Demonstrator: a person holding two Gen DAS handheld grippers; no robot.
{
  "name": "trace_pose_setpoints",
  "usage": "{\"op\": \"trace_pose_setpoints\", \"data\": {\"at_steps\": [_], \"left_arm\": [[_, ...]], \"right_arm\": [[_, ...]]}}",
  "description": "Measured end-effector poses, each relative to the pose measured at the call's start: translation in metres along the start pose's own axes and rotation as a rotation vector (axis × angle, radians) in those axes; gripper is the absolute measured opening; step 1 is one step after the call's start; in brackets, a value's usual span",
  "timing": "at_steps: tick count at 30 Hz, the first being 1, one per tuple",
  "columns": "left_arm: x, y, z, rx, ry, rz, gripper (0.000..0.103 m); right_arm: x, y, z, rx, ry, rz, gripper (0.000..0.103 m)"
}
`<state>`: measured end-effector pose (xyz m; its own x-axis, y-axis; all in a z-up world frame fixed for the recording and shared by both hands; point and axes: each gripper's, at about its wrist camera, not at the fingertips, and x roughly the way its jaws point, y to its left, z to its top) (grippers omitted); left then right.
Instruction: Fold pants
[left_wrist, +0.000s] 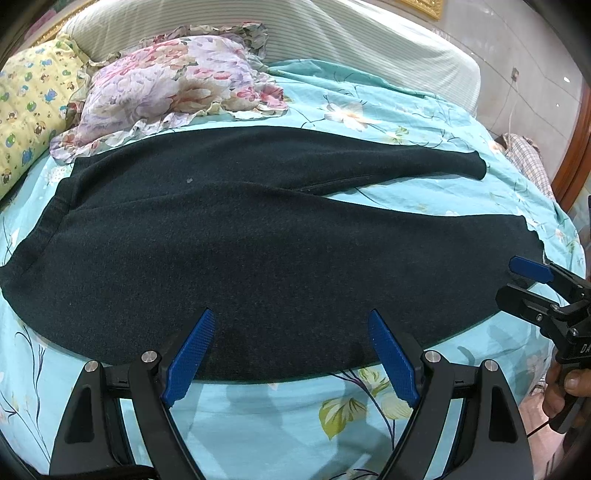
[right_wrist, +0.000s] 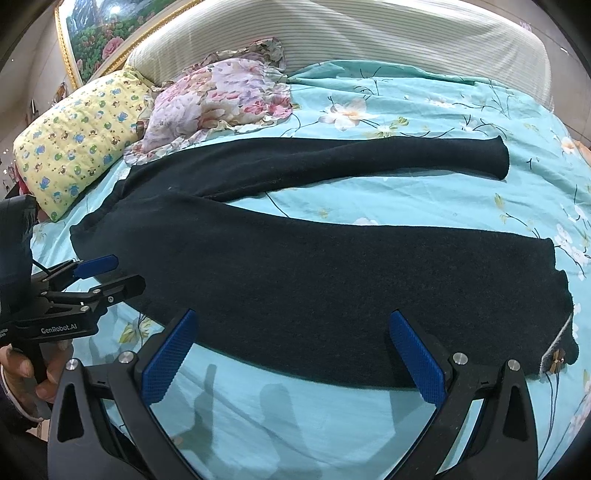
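Dark navy pants (left_wrist: 229, 251) lie flat on the bed, waistband at the left, the two legs spread apart toward the right; they also show in the right wrist view (right_wrist: 314, 280). My left gripper (left_wrist: 291, 325) is open and empty, hovering over the near edge of the near leg close to the waist. My right gripper (right_wrist: 291, 328) is open and empty over the near edge of the same leg, toward its cuff. Each gripper shows in the other's view: the right one (left_wrist: 524, 284) at the right edge, the left one (right_wrist: 107, 273) at the left edge.
The bed has a turquoise floral sheet (left_wrist: 258, 413). A floral ruffled pillow (left_wrist: 177, 85) and a yellow patterned pillow (left_wrist: 33, 107) lie at the back left, against a striped headboard (right_wrist: 332, 33). The bed's right edge drops off by a wooden frame (left_wrist: 576, 155).
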<state>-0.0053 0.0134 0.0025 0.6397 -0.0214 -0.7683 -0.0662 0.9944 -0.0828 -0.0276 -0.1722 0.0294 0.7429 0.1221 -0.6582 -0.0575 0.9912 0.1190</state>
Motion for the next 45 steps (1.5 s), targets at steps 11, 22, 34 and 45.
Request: {"op": "trace_pose_setpoints", "data": {"at_steps": [11, 22, 34, 45], "left_arm": [[0.000, 0.000, 0.000, -0.002, 0.002, -0.008, 0.086], [0.000, -0.002, -0.001, 0.006, 0.001, -0.015, 0.086], [0.001, -0.002, 0.000, 0.008, 0.006, -0.025, 0.086], [0.004, -0.005, 0.011, 0.043, 0.012, -0.033, 0.086]], "right_arm": [[0.000, 0.001, -0.003, 0.009, 0.000, 0.002, 0.103], [0.000, 0.000, -0.003, 0.011, 0.000, 0.004, 0.103], [0.000, 0.000, -0.003, 0.013, -0.001, 0.009, 0.103], [-0.005, -0.005, 0.002, 0.053, -0.020, 0.032, 0.103]]}}
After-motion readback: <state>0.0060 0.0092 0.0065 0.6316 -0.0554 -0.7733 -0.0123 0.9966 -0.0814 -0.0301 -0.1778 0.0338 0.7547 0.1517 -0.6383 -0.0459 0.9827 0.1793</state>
